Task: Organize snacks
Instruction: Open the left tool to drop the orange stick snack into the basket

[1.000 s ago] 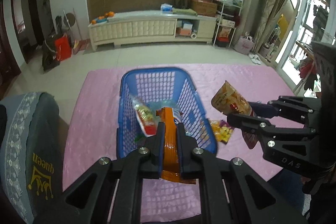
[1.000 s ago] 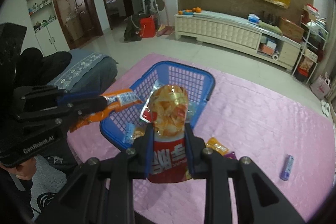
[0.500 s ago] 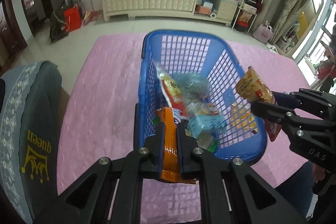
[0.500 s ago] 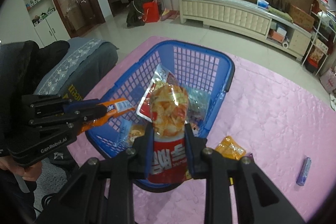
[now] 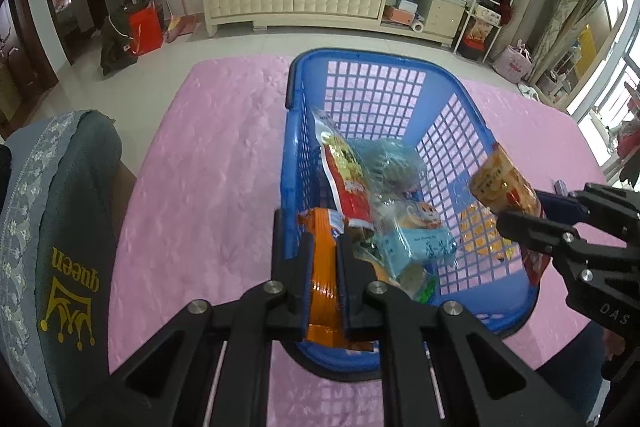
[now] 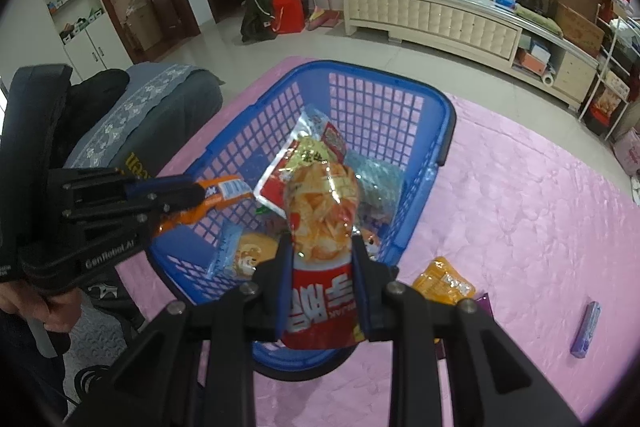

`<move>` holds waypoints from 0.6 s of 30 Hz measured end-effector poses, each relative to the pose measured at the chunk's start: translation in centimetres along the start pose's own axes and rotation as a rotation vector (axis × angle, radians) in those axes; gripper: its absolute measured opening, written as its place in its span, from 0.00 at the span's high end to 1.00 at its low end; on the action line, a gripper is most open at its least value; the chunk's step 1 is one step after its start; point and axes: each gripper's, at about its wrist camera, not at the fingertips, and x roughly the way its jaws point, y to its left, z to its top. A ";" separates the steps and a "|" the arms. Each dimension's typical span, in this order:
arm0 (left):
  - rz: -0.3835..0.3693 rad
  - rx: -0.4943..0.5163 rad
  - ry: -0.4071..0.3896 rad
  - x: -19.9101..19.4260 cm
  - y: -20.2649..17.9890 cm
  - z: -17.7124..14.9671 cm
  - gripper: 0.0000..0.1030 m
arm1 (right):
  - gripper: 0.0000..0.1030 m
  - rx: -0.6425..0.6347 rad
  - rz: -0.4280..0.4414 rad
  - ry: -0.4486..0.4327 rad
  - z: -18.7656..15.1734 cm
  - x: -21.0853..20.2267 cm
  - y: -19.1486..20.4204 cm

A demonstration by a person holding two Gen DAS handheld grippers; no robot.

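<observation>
A blue plastic basket (image 5: pixel 384 67) (image 6: pixel 440 107) stands on a pink quilted cover and holds several snack packs. My left gripper (image 5: pixel 323 247) is shut on an orange snack packet (image 5: pixel 322 267) held over the basket's near left rim; the packet also shows in the right wrist view (image 6: pixel 216 195). My right gripper (image 6: pixel 322 247) is shut on a red and orange chip bag (image 6: pixel 320 239) above the basket's near right rim. The bag also shows in the left wrist view (image 5: pixel 504 183).
An orange packet (image 6: pixel 442 281) and a purple packet edge (image 6: pixel 482 301) lie on the cover right of the basket. A small purple stick pack (image 6: pixel 586 329) lies farther right. A grey cushioned chair (image 5: pixel 60 227) stands at the left.
Both grippers have moved forward, closer to and over the basket with their snacks still held. The basket now fills more of both views.
</observation>
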 end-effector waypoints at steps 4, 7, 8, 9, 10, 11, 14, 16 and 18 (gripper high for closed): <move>-0.033 -0.020 -0.006 0.2 0.1 0.3 0.75 | 0.70 0.008 -0.006 0.001 0.0 0.0 -0.4; -0.063 0.007 -0.015 -0.2 -0.7 0.2 0.56 | 0.70 0.008 -0.011 -0.002 0.0 -0.3 -0.6; -0.057 0.019 -0.022 -0.4 -0.9 0.1 0.50 | 0.70 0.008 -0.013 -0.003 0.0 -0.4 -0.6; -0.040 0.034 -0.028 -0.6 -1.2 0.1 0.46 | 0.70 0.009 -0.014 -0.004 -0.1 -0.6 -0.5; -0.017 0.049 -0.037 -0.9 -1.5 0.0 0.42 | 0.70 0.009 -0.016 -0.006 -0.1 -0.7 -0.5; -0.008 0.059 -0.043 -1.1 -1.6 0.0 0.42 | 0.70 0.008 -0.018 -0.008 0.0 -0.9 -0.4; -0.026 0.064 -0.048 -1.9 -1.5 -0.1 0.42 | 0.70 0.008 -0.024 -0.018 0.1 -1.6 -0.3; -0.032 0.055 -0.062 -2.7 -1.0 -0.1 0.42 | 0.70 0.008 -0.027 -0.024 0.2 -2.0 0.0; -0.033 0.049 -0.077 -3.5 -0.6 -0.1 0.41 | 0.70 0.007 -0.026 -0.029 0.5 -2.3 0.4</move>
